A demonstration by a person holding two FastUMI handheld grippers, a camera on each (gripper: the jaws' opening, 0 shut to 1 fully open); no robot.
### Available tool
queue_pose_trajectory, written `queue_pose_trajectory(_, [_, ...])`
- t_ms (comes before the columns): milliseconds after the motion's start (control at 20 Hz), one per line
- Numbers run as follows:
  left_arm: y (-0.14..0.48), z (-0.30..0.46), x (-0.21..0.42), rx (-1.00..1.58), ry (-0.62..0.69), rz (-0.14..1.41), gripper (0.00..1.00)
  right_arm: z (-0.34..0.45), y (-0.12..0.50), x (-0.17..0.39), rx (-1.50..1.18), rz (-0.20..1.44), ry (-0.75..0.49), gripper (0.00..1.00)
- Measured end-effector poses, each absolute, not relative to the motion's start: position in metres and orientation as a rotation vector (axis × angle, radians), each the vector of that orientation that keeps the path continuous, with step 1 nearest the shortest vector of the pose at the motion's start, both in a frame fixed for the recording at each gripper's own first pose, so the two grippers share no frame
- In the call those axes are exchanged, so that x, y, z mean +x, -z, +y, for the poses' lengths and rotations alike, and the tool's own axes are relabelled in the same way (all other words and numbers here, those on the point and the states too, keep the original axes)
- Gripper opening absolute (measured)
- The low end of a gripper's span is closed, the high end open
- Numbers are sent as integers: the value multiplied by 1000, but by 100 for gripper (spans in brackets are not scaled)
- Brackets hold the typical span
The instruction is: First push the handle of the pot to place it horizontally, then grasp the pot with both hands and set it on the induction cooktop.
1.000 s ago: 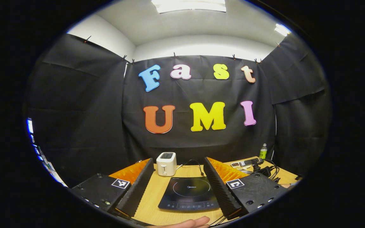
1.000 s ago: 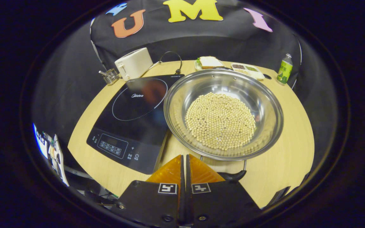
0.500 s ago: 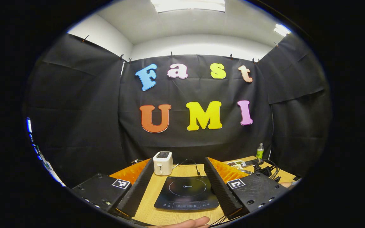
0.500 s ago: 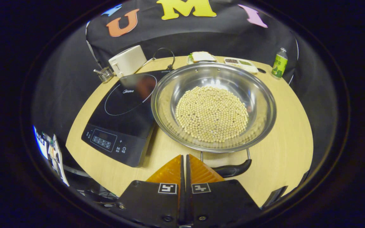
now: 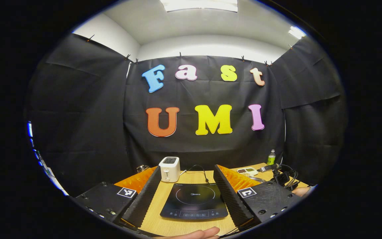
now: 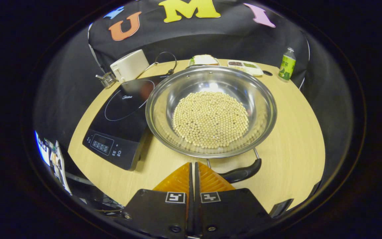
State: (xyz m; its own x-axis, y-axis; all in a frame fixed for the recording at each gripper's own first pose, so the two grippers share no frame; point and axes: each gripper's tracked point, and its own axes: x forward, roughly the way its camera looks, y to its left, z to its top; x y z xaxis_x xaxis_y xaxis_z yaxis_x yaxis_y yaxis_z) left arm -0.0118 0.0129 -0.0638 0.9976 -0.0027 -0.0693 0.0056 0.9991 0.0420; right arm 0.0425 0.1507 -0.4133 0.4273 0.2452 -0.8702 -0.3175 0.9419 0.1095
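A wide steel pot (image 6: 264, 109) holding pale beans (image 6: 211, 119) stands on the wooden table, just right of the black induction cooktop (image 6: 121, 114). Its black handle (image 6: 242, 172) lies on the pot's near side, right end tilted up. My right gripper (image 6: 193, 164) is shut and empty, its tips beside the handle's left end; I cannot tell whether they touch. In the left gripper view my left gripper (image 5: 187, 169) is open, its fingers either side of the cooktop (image 5: 194, 200) farther off. A sliver of the pot's rim (image 5: 259, 179) shows past the right finger.
A white toaster (image 6: 129, 65) and a small metal coil (image 6: 106, 79) stand behind the cooktop. A sandwich plate (image 6: 204, 59), a snack tray (image 6: 245, 64) and a green bottle (image 6: 287, 63) line the table's far edge. A person's finger (image 5: 197, 233) shows low in the left gripper view.
In the right gripper view the pot and cooktop have slid left, and the handle shows more fully beside the shut fingers. The left gripper view has drawn back slightly from the cooktop.
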Motion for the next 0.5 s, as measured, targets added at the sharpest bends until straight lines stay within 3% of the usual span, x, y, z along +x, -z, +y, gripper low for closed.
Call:
queue_pose_trajectory(50, [64,12,-12,40,6,69,95,146,413,43,-80,1073,-354,4])
queue_pose_trajectory(500, [70,8,-4,43,9,84,95,107,413,61,-123,1034,-371,0])
